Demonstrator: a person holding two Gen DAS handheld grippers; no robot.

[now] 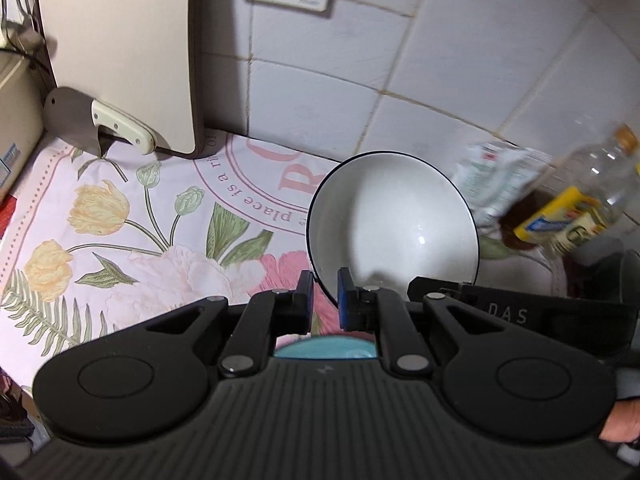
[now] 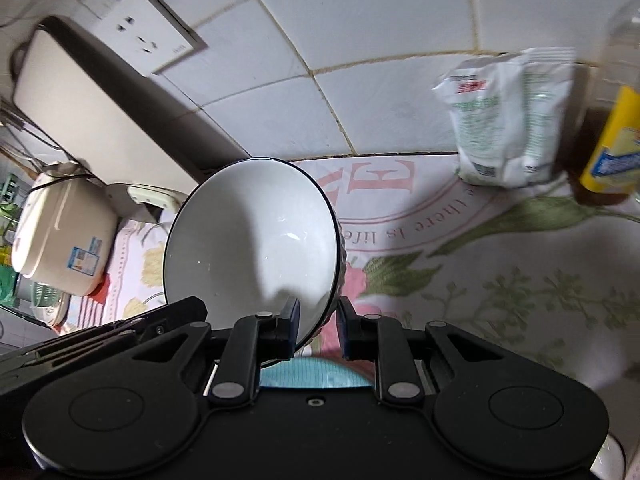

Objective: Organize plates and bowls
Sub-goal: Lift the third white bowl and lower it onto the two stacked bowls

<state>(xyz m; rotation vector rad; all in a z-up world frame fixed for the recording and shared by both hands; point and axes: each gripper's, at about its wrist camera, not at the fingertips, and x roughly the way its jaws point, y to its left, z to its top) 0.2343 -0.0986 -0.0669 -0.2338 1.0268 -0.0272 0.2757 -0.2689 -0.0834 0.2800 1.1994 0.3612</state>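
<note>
Both hand-held grippers, left (image 1: 324, 300) and right (image 2: 318, 320), pinch the white bowl (image 1: 394, 226) by opposite rim edges at lower centre, above the counter (image 1: 132, 216). We judge it glazed, slippery, breakable; rim grips suit.

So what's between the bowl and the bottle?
A white packet against the wall, between the bowl and the bottle, clearest in the right wrist view.

Dim, fisheye-warped, blurred right edges
</note>
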